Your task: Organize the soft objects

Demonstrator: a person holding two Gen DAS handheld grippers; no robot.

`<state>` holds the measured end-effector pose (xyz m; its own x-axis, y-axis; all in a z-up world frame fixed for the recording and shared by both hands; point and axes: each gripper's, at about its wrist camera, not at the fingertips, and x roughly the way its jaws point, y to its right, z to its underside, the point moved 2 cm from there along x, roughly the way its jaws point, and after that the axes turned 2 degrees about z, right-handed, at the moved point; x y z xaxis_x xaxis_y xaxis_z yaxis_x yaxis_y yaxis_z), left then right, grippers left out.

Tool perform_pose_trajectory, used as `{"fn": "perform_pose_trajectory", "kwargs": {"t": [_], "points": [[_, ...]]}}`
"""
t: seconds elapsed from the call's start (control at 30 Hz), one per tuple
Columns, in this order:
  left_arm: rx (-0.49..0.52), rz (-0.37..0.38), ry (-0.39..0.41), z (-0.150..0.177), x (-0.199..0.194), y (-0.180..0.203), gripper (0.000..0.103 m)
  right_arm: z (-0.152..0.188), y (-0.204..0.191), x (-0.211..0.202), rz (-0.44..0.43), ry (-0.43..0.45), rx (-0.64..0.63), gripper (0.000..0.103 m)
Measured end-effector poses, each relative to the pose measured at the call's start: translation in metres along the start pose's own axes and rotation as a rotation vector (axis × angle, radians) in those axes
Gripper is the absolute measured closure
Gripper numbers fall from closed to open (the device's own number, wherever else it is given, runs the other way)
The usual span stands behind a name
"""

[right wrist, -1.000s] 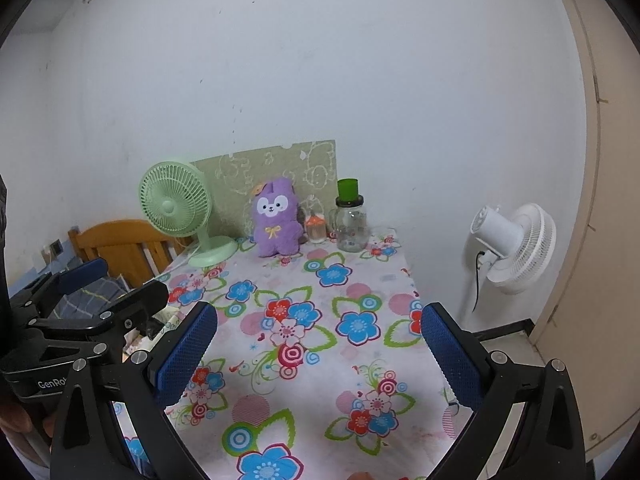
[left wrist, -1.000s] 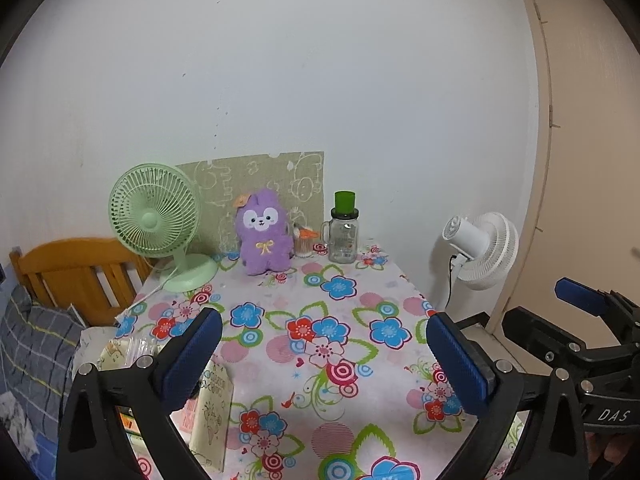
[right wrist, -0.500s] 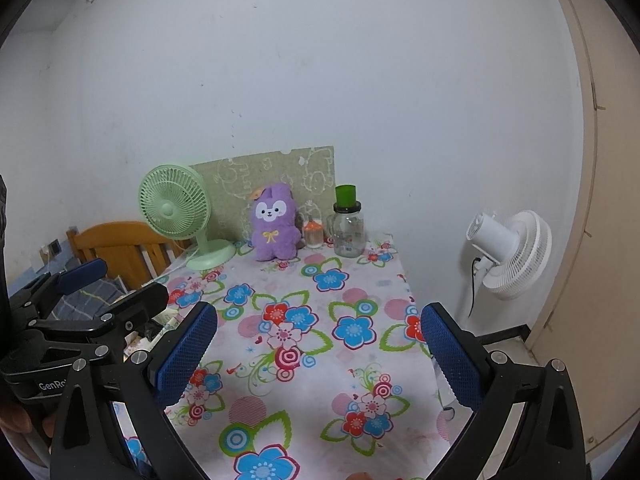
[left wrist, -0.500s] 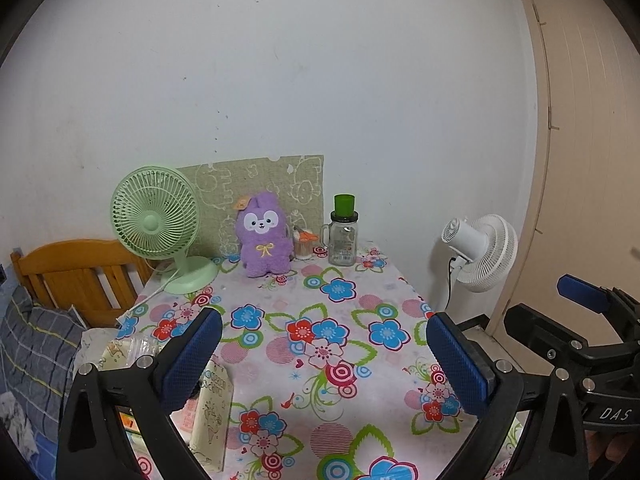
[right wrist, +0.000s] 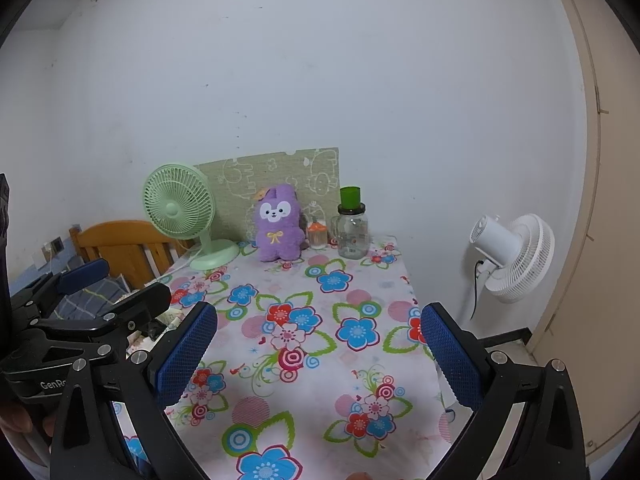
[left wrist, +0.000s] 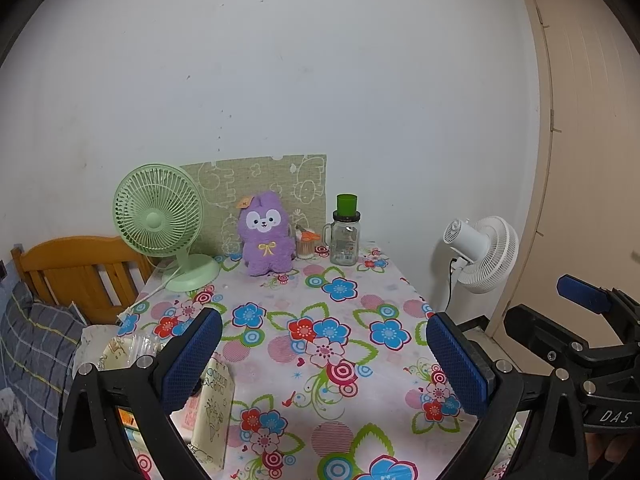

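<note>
Jaws on both tools stood spread wide with nothing between them. The left gripper (left wrist: 320, 356) hung above the near part of the desk (left wrist: 280, 344), which wore a cloth printed with blue, red and pink flowers, and the right gripper (right wrist: 318, 354) hung beside it over the same cloth. From the right wrist view the left tool showed at the left edge; from the left wrist view the right tool showed at the lower right.

At the far end of the desk, against the white wall, a purple plush bunny (left wrist: 265, 234) sat upright, facing the cameras, well apart from both tools. A green patterned board (left wrist: 256, 184) leaned on the wall behind it. A pale green desk fan (left wrist: 160, 220) stood just to the bunny's left. To its right stood a small jar with an orange top (left wrist: 306, 244) and then a clear glass jar with a green cap (left wrist: 345, 232).

A white fan (left wrist: 480, 252) was fixed beyond the desk's right edge, near a beige door (left wrist: 592, 160). A wooden bed headboard (left wrist: 76, 268) and a grey checked pillow (left wrist: 36, 344) lay to the left.
</note>
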<state>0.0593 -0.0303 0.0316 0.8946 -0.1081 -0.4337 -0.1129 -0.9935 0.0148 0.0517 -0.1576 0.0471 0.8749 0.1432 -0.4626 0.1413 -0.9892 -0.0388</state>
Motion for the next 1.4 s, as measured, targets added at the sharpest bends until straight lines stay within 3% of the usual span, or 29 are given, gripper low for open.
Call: {"fn": "perform_pose_trajectory", "kwargs": {"t": [1.4], "points": [[-0.008, -0.004, -0.007, 0.0007, 0.0001, 0.0002, 0.0, -0.0014, -0.0001, -0.0002, -0.006, 0.0, -0.005, 0.0]]}}
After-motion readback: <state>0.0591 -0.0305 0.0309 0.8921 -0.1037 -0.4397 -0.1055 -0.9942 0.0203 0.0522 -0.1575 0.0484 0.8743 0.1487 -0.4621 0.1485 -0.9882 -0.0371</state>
